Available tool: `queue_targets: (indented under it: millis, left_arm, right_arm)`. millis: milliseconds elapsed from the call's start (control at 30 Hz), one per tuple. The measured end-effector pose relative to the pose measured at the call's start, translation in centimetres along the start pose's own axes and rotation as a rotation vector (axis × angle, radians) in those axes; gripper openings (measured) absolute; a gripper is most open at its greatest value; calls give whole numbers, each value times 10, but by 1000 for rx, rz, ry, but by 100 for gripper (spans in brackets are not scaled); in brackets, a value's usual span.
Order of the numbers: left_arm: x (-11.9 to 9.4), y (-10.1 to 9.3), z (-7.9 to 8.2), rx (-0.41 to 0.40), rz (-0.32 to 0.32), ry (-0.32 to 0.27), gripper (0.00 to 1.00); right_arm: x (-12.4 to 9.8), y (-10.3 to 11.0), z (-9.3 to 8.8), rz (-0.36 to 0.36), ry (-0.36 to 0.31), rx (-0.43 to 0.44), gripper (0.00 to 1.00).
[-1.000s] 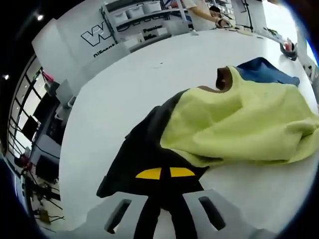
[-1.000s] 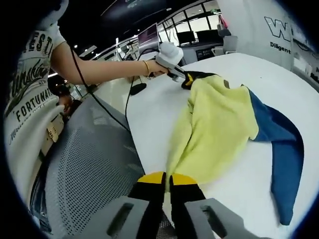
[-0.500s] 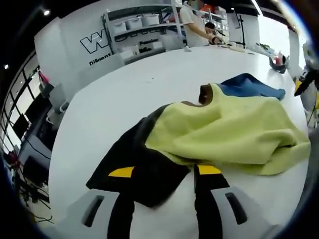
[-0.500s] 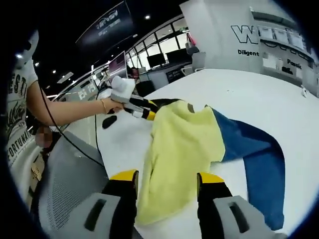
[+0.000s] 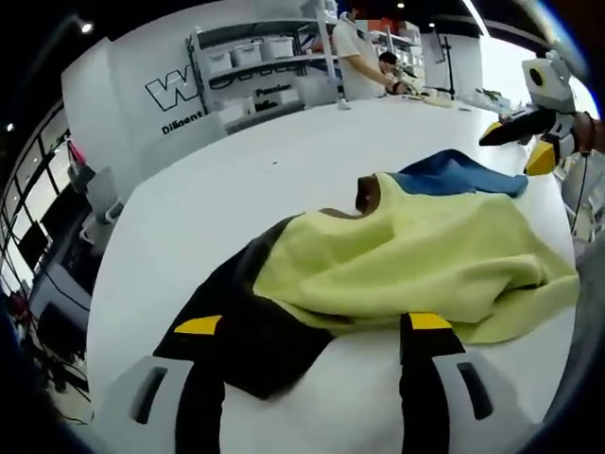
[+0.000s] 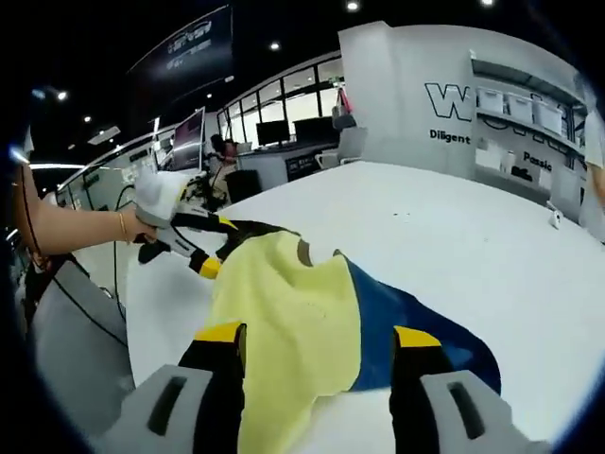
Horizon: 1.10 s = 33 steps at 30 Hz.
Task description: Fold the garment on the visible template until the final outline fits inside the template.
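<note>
A garment with a yellow body, a black sleeve and a blue sleeve lies rumpled on the white table. My left gripper stands open just in front of the black sleeve and the yellow hem, holding nothing. In the right gripper view the left gripper, held by a hand, is open at the black sleeve. My right gripper is open above the yellow body and the blue sleeve. It also shows as the right gripper, raised off the cloth.
People work at a far table beside shelves of boxes. Desks with monitors stand behind the table's far edge. A grey chair back is close at the near left edge. Bare table lies beyond the garment.
Both grippers were shut on the garment one second ago, left on the black sleeve, right on the yellow hem. Both have let go and opened; the right one has lifted away.
</note>
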<state>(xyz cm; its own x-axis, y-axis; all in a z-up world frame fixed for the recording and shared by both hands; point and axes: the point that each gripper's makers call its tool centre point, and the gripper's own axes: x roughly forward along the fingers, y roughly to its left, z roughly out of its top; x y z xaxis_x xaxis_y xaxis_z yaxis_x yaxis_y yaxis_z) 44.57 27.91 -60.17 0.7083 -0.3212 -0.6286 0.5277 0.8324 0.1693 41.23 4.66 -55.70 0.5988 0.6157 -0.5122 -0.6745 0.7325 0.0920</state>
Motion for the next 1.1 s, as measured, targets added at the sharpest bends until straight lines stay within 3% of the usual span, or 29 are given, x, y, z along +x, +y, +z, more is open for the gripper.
queue_targets:
  millis: [200,267,367,500,633,667,700,800,933,1033,1100]
  left_arm:
    - [-1,16,6,-16,4,9,70]
    - [-1,21,8,-24,5,-1,69]
    - [2,29,10,-42,1,1,66]
    - [8,39,8,-43,9,15,64]
    - [15,41,-1,-93,13,46,62]
    - [16,40,-9,-129,7,81,59]
    - [17,41,-10,-161,7,78,56]
    - [20,39,-15,-267,-11,83,50]
    - [23,42,-19,-249,0,96,46]
    - [26,38,-17,-252,-5,101,31]
    - [28,38,-18,-197,7,119,17]
  right_arm:
    - [26,-37,-5,-61,31,-9,59]
    - [30,-47,-8,-77,47,-5,59]
    - [34,-65,-15,-131,92,-68,56]
    - [39,-80,-16,-150,90,-61,54]
    - [45,-94,-17,-174,111,-67,50]
    - [47,-97,-19,-170,120,-66,49]
    - [50,-99,-20,-165,124,-69,47]
    - [56,-105,-26,-162,149,-63,40]
    - [58,-108,-34,-167,181,-63,31]
    - [59,-110,-36,-176,191,-74,17]
    - [59,-111,-37,-179,197,-94,4]
